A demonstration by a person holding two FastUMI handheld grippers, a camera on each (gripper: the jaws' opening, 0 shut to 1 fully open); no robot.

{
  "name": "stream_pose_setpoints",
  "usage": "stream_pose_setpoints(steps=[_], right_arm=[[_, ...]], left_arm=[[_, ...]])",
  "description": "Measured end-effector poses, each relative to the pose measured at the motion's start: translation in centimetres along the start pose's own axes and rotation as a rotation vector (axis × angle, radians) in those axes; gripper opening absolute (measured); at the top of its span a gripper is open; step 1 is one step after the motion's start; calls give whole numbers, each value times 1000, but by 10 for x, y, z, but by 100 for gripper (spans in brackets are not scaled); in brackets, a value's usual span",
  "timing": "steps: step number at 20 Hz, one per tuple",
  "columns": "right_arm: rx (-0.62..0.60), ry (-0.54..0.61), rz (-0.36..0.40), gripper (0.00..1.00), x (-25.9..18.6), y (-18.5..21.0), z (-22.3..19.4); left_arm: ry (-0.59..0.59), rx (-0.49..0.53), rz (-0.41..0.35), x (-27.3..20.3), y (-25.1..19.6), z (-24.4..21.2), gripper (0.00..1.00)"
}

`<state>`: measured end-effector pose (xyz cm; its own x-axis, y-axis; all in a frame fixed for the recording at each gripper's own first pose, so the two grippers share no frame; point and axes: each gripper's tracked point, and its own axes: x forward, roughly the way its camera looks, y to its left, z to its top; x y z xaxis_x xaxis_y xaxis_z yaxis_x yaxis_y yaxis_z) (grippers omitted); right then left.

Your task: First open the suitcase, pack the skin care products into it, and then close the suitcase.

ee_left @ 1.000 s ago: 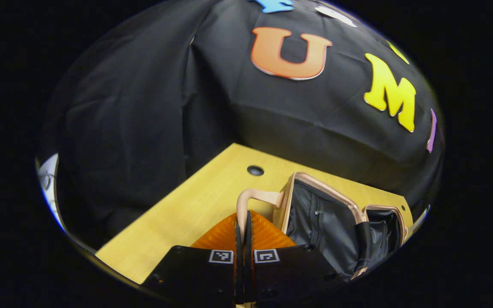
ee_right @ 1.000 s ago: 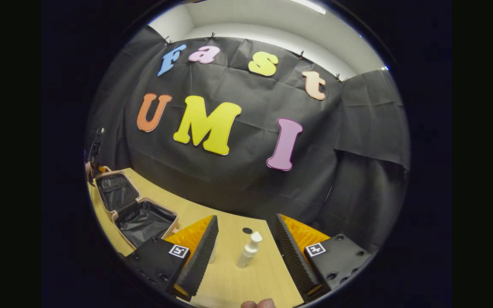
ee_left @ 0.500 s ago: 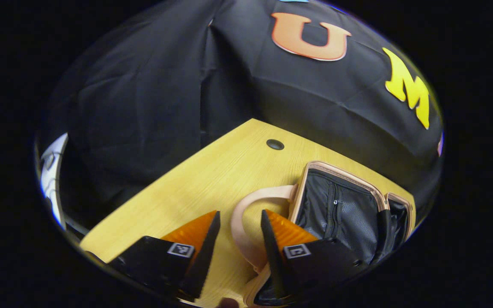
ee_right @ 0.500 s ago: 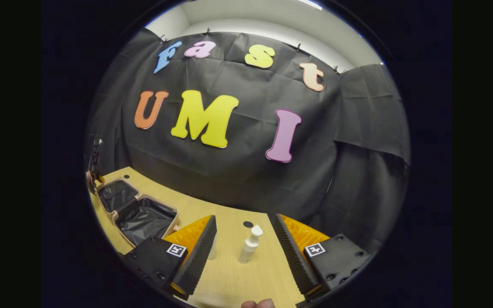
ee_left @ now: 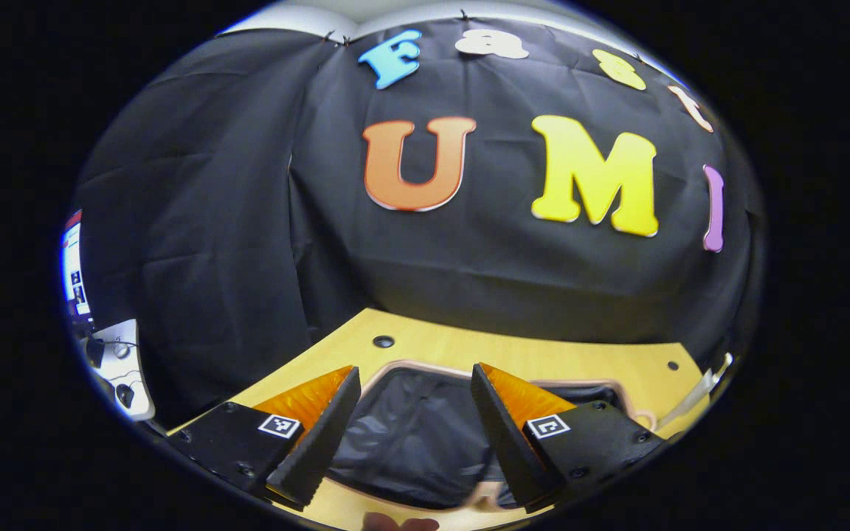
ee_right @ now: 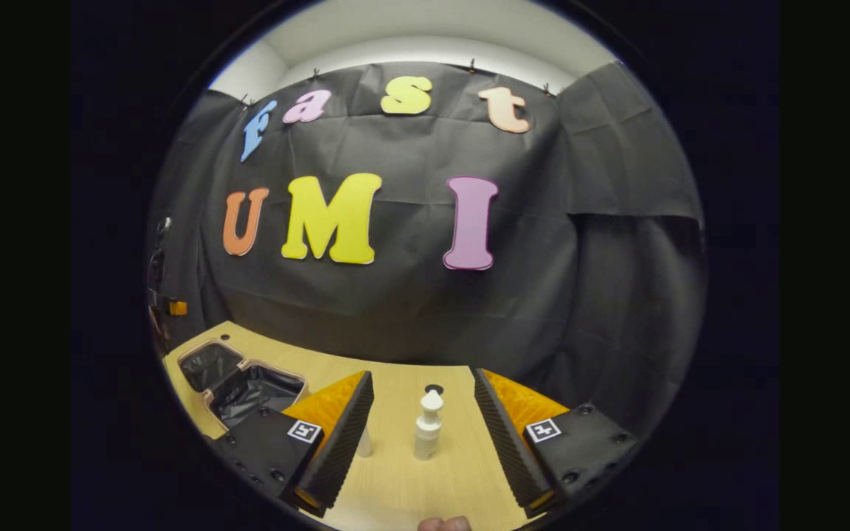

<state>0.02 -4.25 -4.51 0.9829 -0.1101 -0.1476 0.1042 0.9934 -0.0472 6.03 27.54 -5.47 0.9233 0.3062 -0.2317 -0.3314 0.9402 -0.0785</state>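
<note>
The suitcase lies open on the bench, partly hidden behind the released left tool. The right tool, spread wide, frames an upright pump bottle; a second item is mostly hidden behind its finger.

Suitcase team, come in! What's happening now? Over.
Left gripper open above the open pink suitcase. Right gripper open, facing the upright white pump bottle. Nothing blocking it.

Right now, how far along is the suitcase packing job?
Opening looks done: the suitcase lies open on the table, its dark lining showing. Packing has barely begun: the right gripper is open and lined up on the white pump bottle, not yet gripping it. The left gripper hangs open over the suitcase. Loading the products and closing remain.
</note>
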Motion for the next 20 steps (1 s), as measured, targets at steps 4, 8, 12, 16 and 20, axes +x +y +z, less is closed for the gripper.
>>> stream_pose_setpoints(steps=[4, 8, 12, 16, 20], right_arm=[[27, 25, 37, 82, 8, -22, -14], [33, 67, 49, 82, 12, -38, -34], [28, 106, 59, 82, 8, -48, -49], [16, 151, 49, 81, 5, -68, -65], [19, 192, 37, 82, -7, -87, -79]], left_arm=[[-79, 92, -102, -48, -109, 5, 95], [-63, 103, -216, -81, -185, -41, 95], [8, 153, -384, -105, -262, -88, 95], [117, 203, -547, -116, -327, -146, 96], [197, 245, -592, -100, -369, -201, 96]])
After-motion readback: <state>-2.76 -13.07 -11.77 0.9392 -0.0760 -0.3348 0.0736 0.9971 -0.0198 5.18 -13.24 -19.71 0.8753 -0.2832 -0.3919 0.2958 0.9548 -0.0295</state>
